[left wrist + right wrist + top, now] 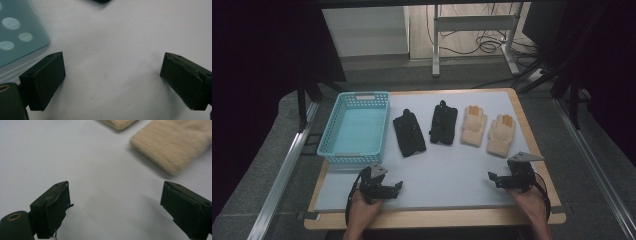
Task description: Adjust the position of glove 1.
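Two black gloves (409, 132) (444, 123) lie side by side at the middle of the white mat, and two cream gloves (474, 125) (502, 134) lie to their right. My left gripper (398, 186) rests low near the front left of the mat, open, with bare mat between its jaws (112, 75). My right gripper (492, 178) sits at the front right, open too (115, 202). The cuff of a cream glove (172, 147) lies just ahead of it, apart from the jaws.
A light blue plastic basket (339, 152) stands at the mat's left side, its corner (17, 32) close to my left gripper. The wooden table edge (437, 217) runs along the front. Cables and a metal stand (472, 30) lie on the floor beyond.
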The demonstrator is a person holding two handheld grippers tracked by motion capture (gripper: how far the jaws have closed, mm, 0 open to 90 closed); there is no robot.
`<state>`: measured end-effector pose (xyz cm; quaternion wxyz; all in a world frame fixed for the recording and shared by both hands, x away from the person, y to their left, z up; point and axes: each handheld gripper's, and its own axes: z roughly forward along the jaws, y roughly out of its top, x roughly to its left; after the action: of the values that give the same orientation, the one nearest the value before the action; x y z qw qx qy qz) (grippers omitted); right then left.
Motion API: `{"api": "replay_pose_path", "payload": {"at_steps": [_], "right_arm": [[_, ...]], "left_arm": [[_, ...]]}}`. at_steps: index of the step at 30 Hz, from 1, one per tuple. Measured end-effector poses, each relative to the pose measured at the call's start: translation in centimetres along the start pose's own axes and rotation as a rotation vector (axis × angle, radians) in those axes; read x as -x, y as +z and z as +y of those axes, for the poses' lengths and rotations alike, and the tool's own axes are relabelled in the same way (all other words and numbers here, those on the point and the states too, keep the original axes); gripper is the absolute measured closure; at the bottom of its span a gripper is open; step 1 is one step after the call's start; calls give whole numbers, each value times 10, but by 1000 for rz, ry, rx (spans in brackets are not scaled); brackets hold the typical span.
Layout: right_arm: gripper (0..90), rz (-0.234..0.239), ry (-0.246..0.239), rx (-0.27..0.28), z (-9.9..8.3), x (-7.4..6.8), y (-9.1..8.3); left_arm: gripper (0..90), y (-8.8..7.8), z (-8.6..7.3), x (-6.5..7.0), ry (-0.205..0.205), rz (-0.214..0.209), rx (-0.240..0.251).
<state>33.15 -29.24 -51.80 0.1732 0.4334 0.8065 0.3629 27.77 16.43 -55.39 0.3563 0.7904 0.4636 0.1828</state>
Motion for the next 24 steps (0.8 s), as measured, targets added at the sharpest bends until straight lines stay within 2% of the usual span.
{"api": "replay_pose_path", "payload": {"at_steps": [4, 9, 13, 18, 24], "right_arm": [[133, 53, 1, -30, 8, -2, 6], [158, 73, -29, -34, 19, -8, 10], [201, 137, -31, -39, 35, -13, 21], [245, 141, -50, -41, 44, -18, 32], [251, 143, -35, -33, 55, -22, 43]], "left_arm": [[63, 0, 0, 0, 0, 0, -1], [63, 0, 0, 0, 0, 0, -1], [63, 0, 0, 0, 0, 0, -1], [63, 0, 0, 0, 0, 0, -1], [63, 0, 0, 0, 0, 0, -1]]}}
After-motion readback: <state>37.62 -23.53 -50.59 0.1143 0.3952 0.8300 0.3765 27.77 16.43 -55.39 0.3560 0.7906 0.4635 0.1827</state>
